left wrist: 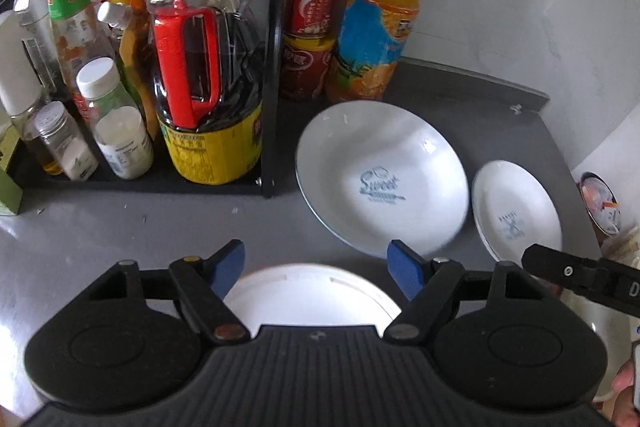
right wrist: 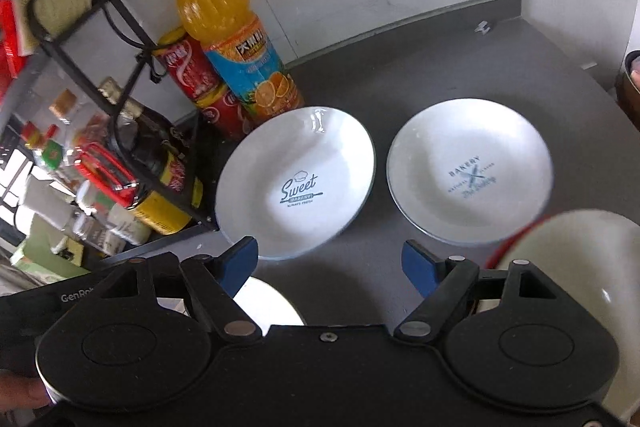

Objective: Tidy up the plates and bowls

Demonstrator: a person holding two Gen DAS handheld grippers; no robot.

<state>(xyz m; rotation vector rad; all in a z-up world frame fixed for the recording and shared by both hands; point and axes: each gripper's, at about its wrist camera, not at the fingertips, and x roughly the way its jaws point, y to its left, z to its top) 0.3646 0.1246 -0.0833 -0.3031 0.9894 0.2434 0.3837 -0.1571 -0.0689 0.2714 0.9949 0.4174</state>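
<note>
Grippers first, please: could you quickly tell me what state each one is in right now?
Left gripper: open, holding nothing, above a white bowl.
Right gripper: open, holding nothing.

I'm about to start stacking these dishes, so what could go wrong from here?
1. The Sweet plate sits close to the orange juice bottle and the stacked red cans; lifting its far rim might topple them.
2. The Bakery plate and the red-rimmed bowl lie near the counter's right side, so a nudge could push them off.
3. Both open grippers, left and right, are close together and may collide.
</note>
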